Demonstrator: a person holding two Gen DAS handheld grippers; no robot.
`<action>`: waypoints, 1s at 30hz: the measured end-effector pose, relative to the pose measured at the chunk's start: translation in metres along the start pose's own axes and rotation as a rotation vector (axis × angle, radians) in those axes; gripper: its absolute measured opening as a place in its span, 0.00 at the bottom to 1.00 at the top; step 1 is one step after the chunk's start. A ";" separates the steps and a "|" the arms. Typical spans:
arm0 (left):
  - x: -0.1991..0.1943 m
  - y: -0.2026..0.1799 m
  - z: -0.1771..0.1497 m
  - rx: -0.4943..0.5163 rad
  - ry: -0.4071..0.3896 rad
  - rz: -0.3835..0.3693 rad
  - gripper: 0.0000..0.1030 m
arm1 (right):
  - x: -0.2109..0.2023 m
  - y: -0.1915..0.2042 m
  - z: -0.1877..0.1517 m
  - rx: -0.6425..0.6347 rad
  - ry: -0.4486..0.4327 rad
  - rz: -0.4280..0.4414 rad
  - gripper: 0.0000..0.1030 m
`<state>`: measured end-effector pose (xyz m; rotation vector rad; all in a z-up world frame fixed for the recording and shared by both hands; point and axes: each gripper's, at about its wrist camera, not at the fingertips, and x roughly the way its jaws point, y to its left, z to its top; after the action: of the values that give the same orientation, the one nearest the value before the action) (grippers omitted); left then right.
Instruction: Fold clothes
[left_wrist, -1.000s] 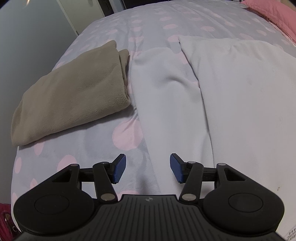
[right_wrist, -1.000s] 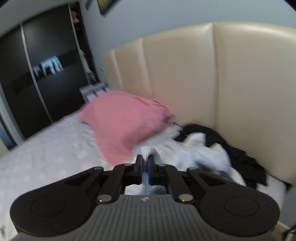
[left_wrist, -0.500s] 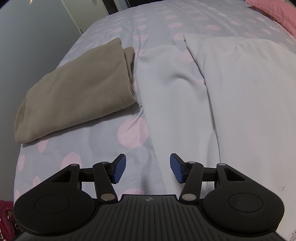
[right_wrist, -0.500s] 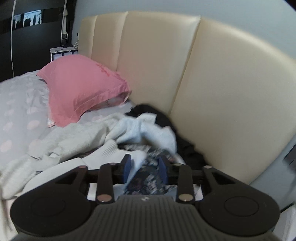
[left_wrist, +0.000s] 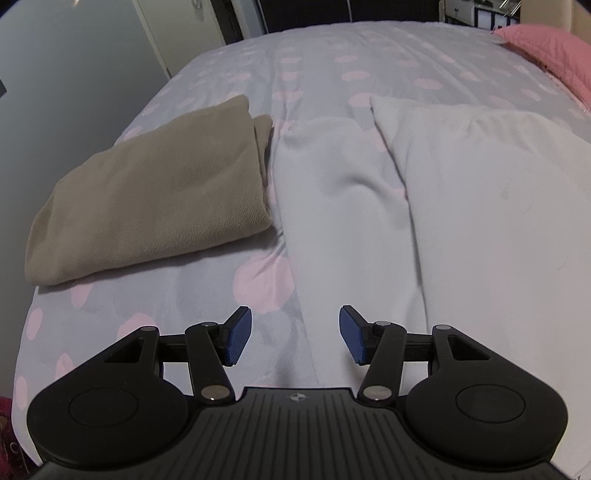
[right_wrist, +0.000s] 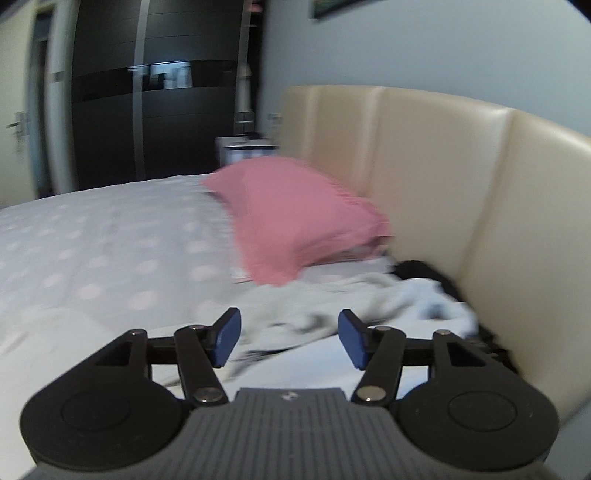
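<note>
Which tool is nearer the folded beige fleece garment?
Left. The left tool hovers open just right of the folded beige fleece garment; the right tool faces the headboard pile.

Home bedroom. Bed with grey, pink-dotted cover (left_wrist: 332, 51) fills left wrist view; pink pillow (right_wrist: 295, 218) at 12 o'clock in right wrist view, against cream padded headboard (right_wrist: 461, 177) at 2 o'clock. Dark sliding wardrobe (right_wrist: 155, 110) at 11 o'clock. Folded beige garment (left_wrist: 155, 199) and loose clothes pile (right_wrist: 369, 299) on bed.

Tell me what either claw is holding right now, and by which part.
Nothing. The left claw is open above the white garment; the right claw is open above the clothes pile.
</note>
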<state>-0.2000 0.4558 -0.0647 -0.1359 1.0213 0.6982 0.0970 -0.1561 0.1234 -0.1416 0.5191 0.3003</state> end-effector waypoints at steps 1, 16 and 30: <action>-0.001 0.000 0.000 0.001 -0.006 -0.003 0.50 | -0.001 0.011 -0.003 -0.009 0.002 0.033 0.62; -0.001 0.004 0.001 -0.025 -0.039 -0.015 0.53 | 0.038 0.154 -0.101 -0.034 0.144 0.360 0.66; 0.017 0.011 0.008 -0.018 -0.036 -0.073 0.55 | 0.064 0.247 -0.209 -0.173 0.471 0.501 0.69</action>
<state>-0.1948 0.4757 -0.0718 -0.1751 0.9715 0.6413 -0.0259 0.0495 -0.1031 -0.2527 0.9980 0.8125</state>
